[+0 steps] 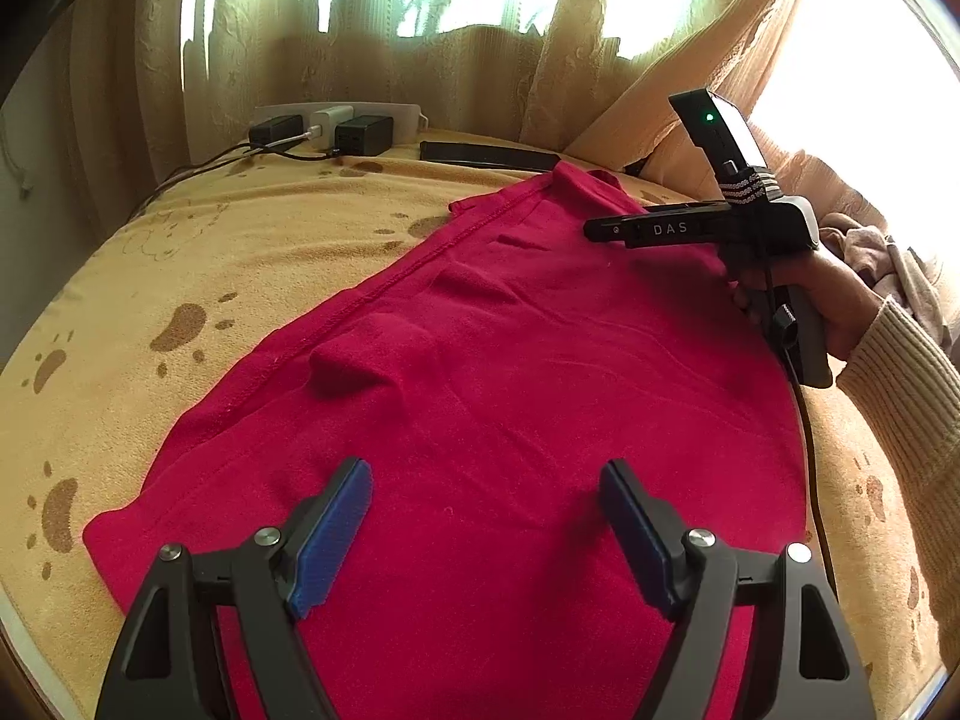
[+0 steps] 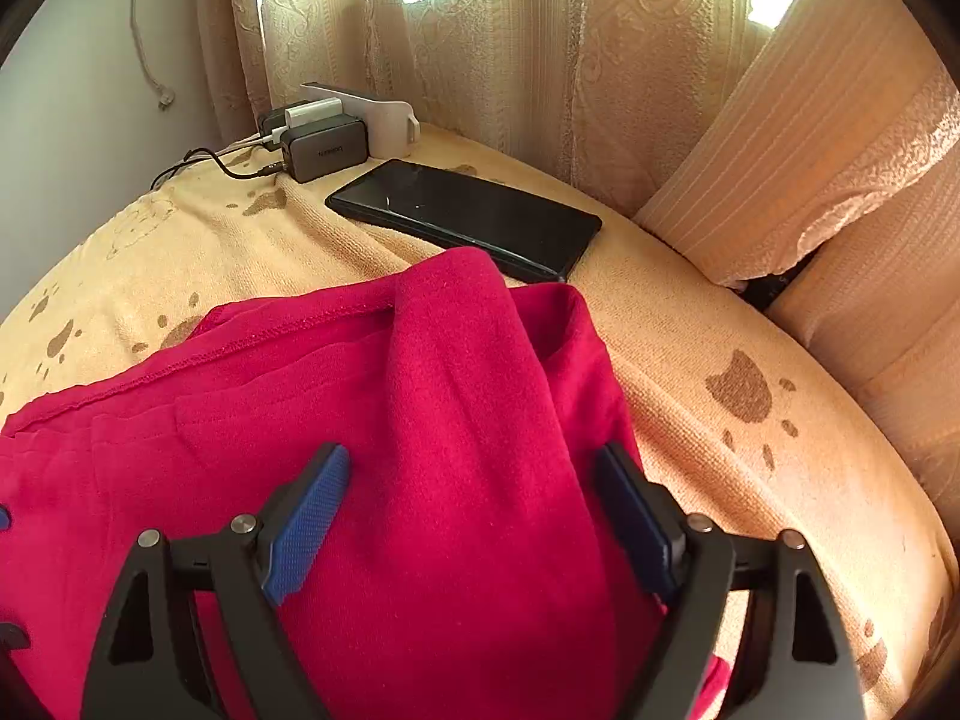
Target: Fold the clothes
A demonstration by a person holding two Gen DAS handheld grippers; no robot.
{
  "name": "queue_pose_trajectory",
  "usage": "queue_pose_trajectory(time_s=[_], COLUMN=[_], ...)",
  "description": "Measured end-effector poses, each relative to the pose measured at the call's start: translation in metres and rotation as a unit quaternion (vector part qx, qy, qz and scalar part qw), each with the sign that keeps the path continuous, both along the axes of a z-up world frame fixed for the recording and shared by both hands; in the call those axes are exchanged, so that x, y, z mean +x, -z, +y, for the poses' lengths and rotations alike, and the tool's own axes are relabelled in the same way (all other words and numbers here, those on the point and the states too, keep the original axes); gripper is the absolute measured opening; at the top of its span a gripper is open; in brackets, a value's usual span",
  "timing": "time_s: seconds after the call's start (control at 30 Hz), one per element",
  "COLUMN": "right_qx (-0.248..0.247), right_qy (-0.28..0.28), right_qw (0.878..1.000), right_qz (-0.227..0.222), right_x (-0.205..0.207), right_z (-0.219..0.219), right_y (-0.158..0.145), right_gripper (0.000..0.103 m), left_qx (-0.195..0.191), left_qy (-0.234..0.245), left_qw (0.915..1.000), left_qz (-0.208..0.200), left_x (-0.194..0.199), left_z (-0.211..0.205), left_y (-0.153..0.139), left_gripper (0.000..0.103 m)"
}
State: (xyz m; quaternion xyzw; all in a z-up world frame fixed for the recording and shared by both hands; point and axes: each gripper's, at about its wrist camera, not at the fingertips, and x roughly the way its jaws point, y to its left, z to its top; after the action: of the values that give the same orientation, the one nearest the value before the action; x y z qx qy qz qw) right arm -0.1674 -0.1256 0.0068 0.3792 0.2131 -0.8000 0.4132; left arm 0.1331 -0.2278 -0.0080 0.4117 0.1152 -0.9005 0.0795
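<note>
Across the middle of the yellow paw-print blanket (image 1: 120,276) lies your red garment (image 1: 480,372); your left gripper (image 1: 485,531) and right gripper (image 2: 471,516) both hover released above it.

A tan blanket (image 2: 690,324) printed with brown paw marks covers the surface. A black tablet (image 2: 468,216) lies flat on it near the far edge. Beside the tablet, a white power strip (image 2: 384,120) holds two dark chargers (image 2: 324,147) and a white one (image 2: 315,111), with cables (image 2: 204,159) trailing left. Patterned beige curtains (image 2: 492,42) hang behind, backlit.
</note>
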Motion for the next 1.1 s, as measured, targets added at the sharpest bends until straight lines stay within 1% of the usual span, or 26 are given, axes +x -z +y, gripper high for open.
queue_pose_trajectory(time_s=[0.2,0.4,0.6,0.67,0.73,0.83,0.87,0.97,1.0,1.1], right_qx=[0.000,0.000,-0.002,-0.002,-0.001,0.006,0.011,0.030,0.024,-0.022], right_qy=[0.000,0.001,0.002,0.002,0.002,0.007,0.008,0.008,0.007,-0.001], right_qw=[1.000,1.000,1.000,1.000,1.000,1.000,0.999,0.991,0.988,0.980], right_qz=[-0.001,0.000,-0.002,-0.002,-0.001,0.024,0.042,0.129,0.149,0.197], right_x=[-0.001,-0.001,-0.001,-0.001,-0.001,0.006,0.011,0.036,0.048,0.092], right_z=[0.000,-0.001,-0.001,-0.001,-0.001,-0.001,0.000,0.009,0.017,0.050], right_y=[0.000,0.000,0.000,0.000,0.000,-0.002,-0.004,-0.016,-0.025,-0.058], right_gripper=[0.086,0.086,0.086,0.086,0.086,0.087,0.087,0.088,0.088,0.088], left_qx=[-0.014,-0.027,-0.026,-0.010,0.035,0.098,0.110,0.135,0.143,0.167], left_qy=[-0.015,-0.017,-0.019,-0.022,-0.036,-0.069,-0.073,-0.078,-0.080,-0.084], left_qw=[0.9998,0.9995,0.9995,0.9997,0.9987,0.9927,0.9912,0.9877,0.9864,0.9821], left_qz=[0.003,0.005,0.004,0.007,0.012,0.010,0.011,0.015,0.017,0.021], left_x=[0.006,0.010,0.015,0.020,0.030,0.056,0.062,0.077,0.082,0.097], left_z=[0.000,0.005,0.008,0.004,-0.010,-0.037,-0.043,-0.053,-0.057,-0.067], left_y=[-0.005,-0.009,-0.009,-0.010,-0.011,-0.006,-0.006,-0.004,-0.004,-0.002], left_gripper=[0.080,0.080,0.080,0.080,0.080,0.080,0.080,0.080,0.080,0.080])
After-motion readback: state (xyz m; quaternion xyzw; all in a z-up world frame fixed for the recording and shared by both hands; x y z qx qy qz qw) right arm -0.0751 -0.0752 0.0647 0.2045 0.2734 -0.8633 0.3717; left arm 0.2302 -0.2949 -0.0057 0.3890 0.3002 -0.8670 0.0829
